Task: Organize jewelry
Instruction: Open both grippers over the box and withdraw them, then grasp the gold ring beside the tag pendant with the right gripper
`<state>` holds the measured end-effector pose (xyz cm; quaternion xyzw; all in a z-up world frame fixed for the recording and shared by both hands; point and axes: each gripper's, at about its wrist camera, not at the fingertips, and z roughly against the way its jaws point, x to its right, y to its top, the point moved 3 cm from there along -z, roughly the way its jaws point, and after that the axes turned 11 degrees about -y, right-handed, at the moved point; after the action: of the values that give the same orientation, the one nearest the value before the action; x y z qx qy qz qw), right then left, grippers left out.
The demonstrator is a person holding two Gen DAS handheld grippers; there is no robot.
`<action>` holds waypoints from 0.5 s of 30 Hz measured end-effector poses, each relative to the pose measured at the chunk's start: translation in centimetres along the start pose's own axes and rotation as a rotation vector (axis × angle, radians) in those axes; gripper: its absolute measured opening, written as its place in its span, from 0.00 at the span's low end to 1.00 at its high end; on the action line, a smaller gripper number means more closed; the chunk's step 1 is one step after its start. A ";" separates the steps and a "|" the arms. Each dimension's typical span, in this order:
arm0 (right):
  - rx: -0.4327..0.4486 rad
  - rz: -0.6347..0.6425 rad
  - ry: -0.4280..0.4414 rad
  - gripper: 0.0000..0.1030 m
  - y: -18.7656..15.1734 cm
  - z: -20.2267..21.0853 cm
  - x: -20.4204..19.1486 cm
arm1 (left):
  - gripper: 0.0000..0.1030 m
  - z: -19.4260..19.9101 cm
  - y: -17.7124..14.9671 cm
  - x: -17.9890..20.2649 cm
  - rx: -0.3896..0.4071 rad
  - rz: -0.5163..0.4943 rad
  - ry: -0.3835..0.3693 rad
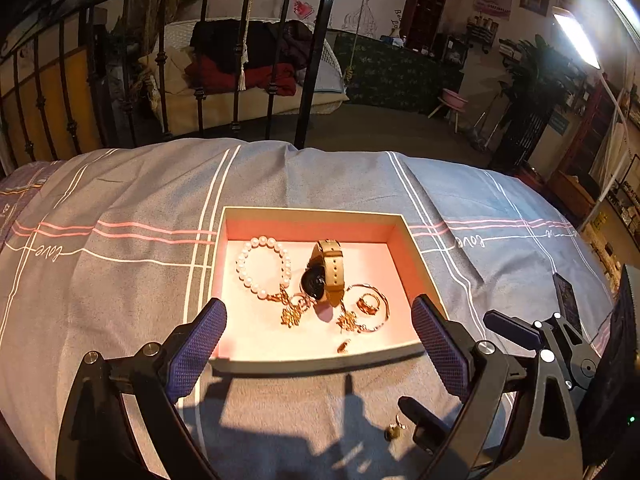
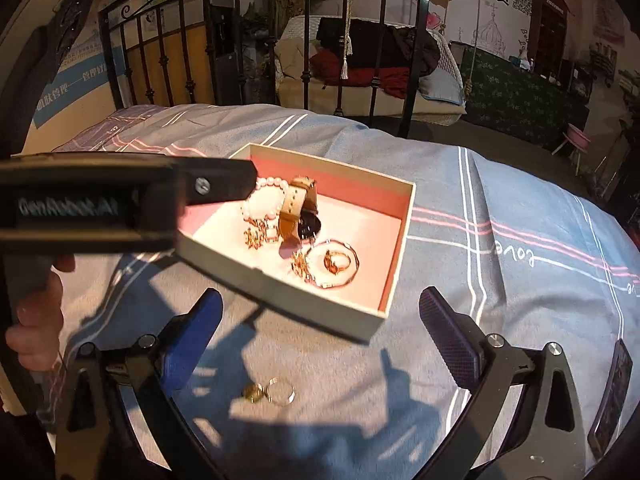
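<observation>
- Left wrist view: we look down at a shallow box (image 1: pixel 316 216) with a pink lining, resting on a grey bedspread (image 1: pixel 120 280) with white and pink stripes.
- Inside the box we see a pearl bracelet (image 1: pixel 262 266), a watch (image 1: pixel 326 274) with a tan strap, a thin gold bangle (image 1: pixel 370 308) with a ring inside its loop, and some tangled gold chain pieces.
- The left gripper (image 1: pixel 318 342) has its blue-padded fingers spread wide and holds nothing. It hovers at the box's near edge.
- One gold ring (image 1: pixel 395 431) lies loose on the bedspread, outside the box and close to us. The right gripper (image 1: pixel 460 368) reaches in beside it.

- Right wrist view: the same loose ring (image 2: pixel 270 392) lies on the cloth between the right gripper's (image 2: pixel 320 344) fingers, which are spread apart and grip nothing.
- The ring looks slightly blurred. It seems to be a thin band with a small ornament on one side.
- The box (image 2: pixel 320 308) sits just beyond it, with the left gripper's (image 2: pixel 216 184) dark body crossing its far corner.

- Handling, as we judge it: the ring is light, stiff and smooth, so it may slip or skitter away from the pads.
- The soft cloth will give under pressure, letting the ring sink.
- We would close across the band's outer sides, low against the cloth, not on the ornament.
</observation>
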<state>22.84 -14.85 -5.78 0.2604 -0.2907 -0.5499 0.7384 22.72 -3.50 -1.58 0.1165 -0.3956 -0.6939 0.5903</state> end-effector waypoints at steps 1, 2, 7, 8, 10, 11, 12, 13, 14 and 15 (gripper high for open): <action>-0.015 -0.005 -0.019 0.94 -1.2 0.3 0.6 | 0.89 0.5 -1.1 0.5 -0.004 -0.008 -0.013; -0.031 -0.009 -0.040 0.94 -2.5 0.5 1.2 | 0.89 0.7 -2.2 1.0 -0.016 -0.019 -0.025; -0.122 -0.046 -0.054 0.81 -6.6 0.6 3.8 | 0.84 -0.4 -7.3 3.3 -0.105 -0.092 -0.066; -0.132 -0.050 -0.049 0.76 -6.9 0.5 3.9 | 0.82 -0.8 -8.0 3.4 -0.123 -0.103 -0.064; -0.129 -0.043 -0.042 0.73 -7.0 0.5 3.7 | 0.70 -1.6 -9.0 3.5 -0.163 -0.109 -0.069; -0.125 -0.039 -0.041 0.73 -7.0 0.6 3.4 | 0.67 -2.0 -9.4 3.6 -0.178 -0.108 -0.067; -0.124 -0.038 -0.035 0.73 -6.9 0.6 3.2 | 0.63 -2.3 -9.6 3.6 -0.187 -0.114 -0.065; -0.122 -0.036 -0.030 0.73 -7.0 0.6 2.9 | 0.61 -2.6 -9.7 3.6 -0.192 -0.123 -0.057; -0.122 -0.030 -0.028 0.73 -7.1 0.5 2.6 | 0.59 -2.9 -9.8 3.6 -0.198 -0.133 -0.048; -0.123 -0.023 -0.027 0.73 -7.2 0.5 2.3 | 0.58 -3.2 -9.9 3.6 -0.206 -0.142 -0.044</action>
<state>18.27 -18.99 -10.13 0.2102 -0.2634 -0.5786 0.7427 16.58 -8.24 -9.38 0.0676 -0.3260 -0.7732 0.5398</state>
